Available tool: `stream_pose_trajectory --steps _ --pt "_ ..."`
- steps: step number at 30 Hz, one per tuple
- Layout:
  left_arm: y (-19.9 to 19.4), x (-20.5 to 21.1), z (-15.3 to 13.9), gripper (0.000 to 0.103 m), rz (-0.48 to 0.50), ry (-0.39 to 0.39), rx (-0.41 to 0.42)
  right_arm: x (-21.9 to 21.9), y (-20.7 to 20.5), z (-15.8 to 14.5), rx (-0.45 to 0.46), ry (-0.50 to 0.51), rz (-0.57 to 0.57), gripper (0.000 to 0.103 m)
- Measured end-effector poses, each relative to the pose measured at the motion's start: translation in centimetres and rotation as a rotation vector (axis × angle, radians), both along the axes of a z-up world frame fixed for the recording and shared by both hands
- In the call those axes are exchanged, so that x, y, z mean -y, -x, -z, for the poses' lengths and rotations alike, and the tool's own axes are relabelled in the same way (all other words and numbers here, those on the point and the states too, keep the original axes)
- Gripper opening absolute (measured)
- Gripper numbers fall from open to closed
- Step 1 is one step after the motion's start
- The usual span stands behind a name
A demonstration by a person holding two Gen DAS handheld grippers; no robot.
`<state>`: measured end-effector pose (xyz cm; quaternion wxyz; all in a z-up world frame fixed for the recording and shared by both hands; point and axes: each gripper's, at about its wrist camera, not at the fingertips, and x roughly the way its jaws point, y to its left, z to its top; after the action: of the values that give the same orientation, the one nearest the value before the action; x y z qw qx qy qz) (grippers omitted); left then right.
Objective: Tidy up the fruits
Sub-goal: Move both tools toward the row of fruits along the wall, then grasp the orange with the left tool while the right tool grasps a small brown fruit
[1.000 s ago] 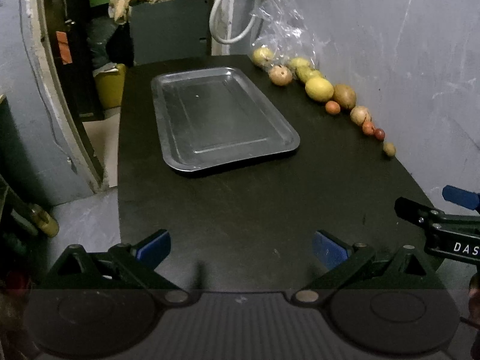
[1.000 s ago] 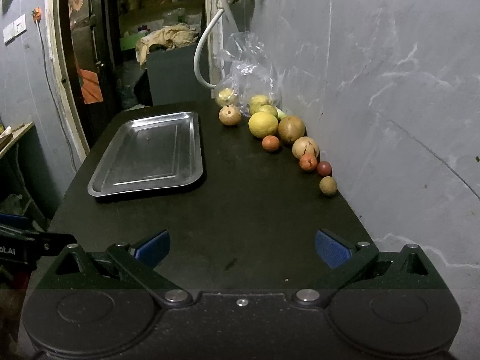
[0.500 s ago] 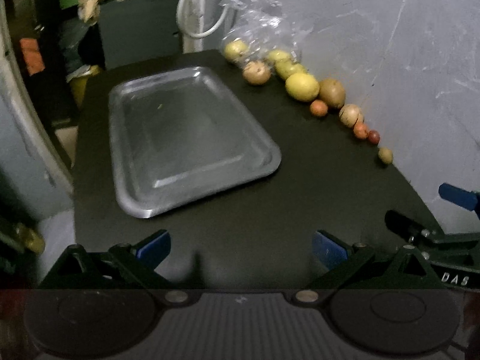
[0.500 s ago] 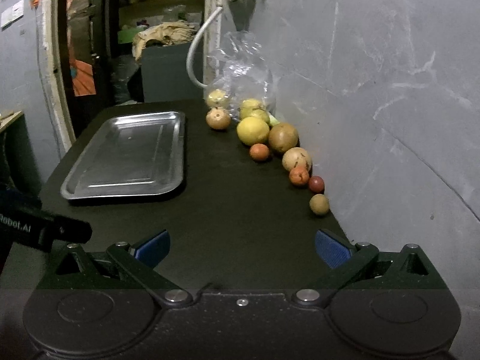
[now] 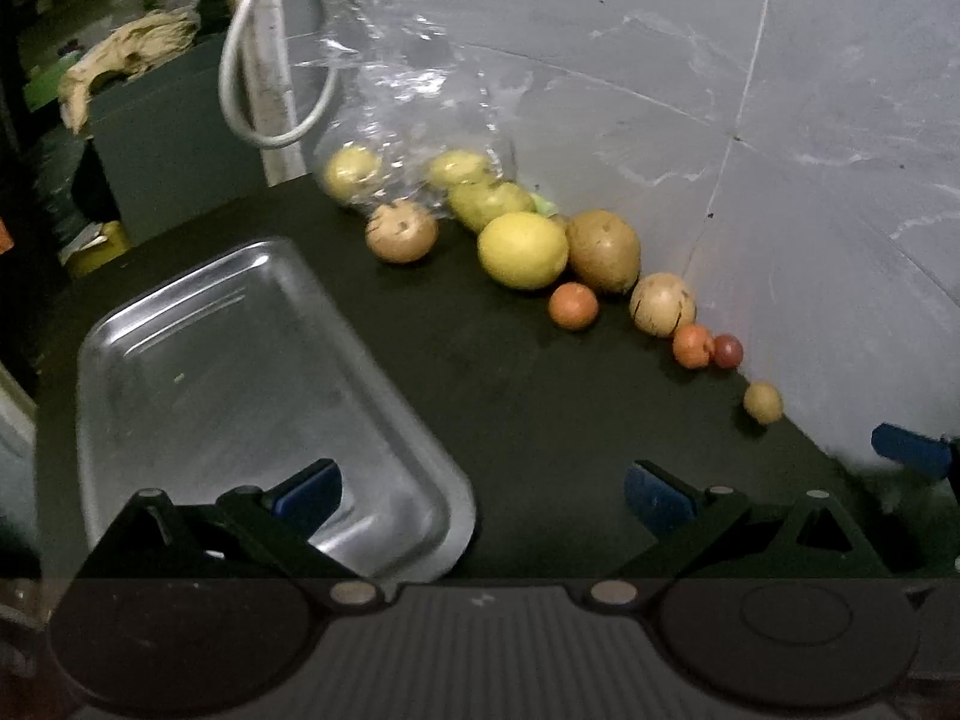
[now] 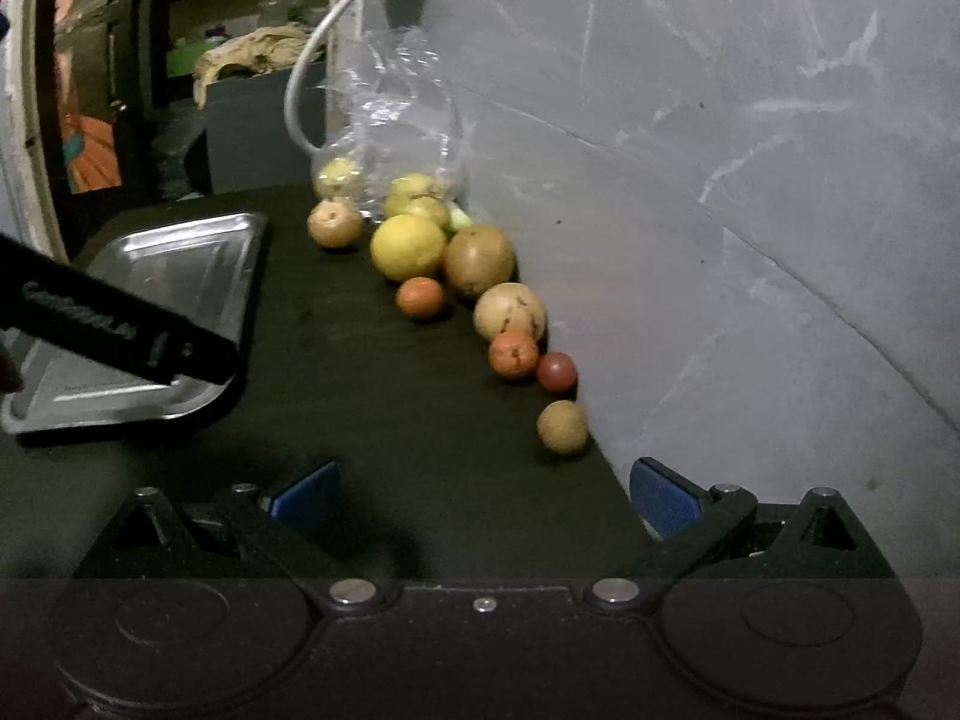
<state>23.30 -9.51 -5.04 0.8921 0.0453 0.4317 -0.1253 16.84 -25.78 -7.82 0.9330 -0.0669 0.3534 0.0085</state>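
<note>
**Both grippers have moved in toward the fruits**

The left gripper (image 5: 483,489) and the right gripper (image 6: 483,492) are both wide and hold nothing. Since one second ago both came nearer; the first pick seems close. The small tan fruit (image 6: 562,426) lies at 12 o'clock from the right gripper. The row of fruits (image 6: 408,247) runs along the wall, round and dull-skinned. The tray (image 5: 240,360) on the counter (image 6: 384,396) holds nothing.

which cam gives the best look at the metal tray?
Left wrist: the metal tray shows nearly whole, with nothing in it. In the right wrist view the tray sits at the frame edge, partly hidden by the left gripper.
</note>
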Motion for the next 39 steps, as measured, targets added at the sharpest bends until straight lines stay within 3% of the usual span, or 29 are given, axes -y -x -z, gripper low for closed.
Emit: stream_pose_trajectory --steps 8,14,21,25,35,39 --pt "-5.1 4.0 1.8 0.103 0.023 -0.001 -0.007 1.4 -2.4 1.2 -0.022 -0.131 0.12 0.09" --pt "-7.6 5.9 2.9 0.102 0.041 -0.017 -0.006 1.3 -3.5 1.7 0.008 -0.13 0.161 0.085" --pt "-9.6 7.0 4.3 0.095 0.041 -0.025 -0.016 1.9 -4.5 2.8 -0.005 -0.145 0.221 0.065" --pt "-10.4 7.6 4.7 0.092 0.042 -0.04 -0.01 2.2 -4.7 3.2 -0.006 -0.157 0.257 0.06" --pt "-11.6 8.2 5.5 0.068 0.025 -0.012 -0.03 3.0 -5.6 4.1 -0.004 -0.19 0.316 0.053" --pt "-11.7 8.2 5.6 0.059 0.013 0.004 -0.032 3.1 -5.8 4.1 0.007 -0.204 0.321 0.045"
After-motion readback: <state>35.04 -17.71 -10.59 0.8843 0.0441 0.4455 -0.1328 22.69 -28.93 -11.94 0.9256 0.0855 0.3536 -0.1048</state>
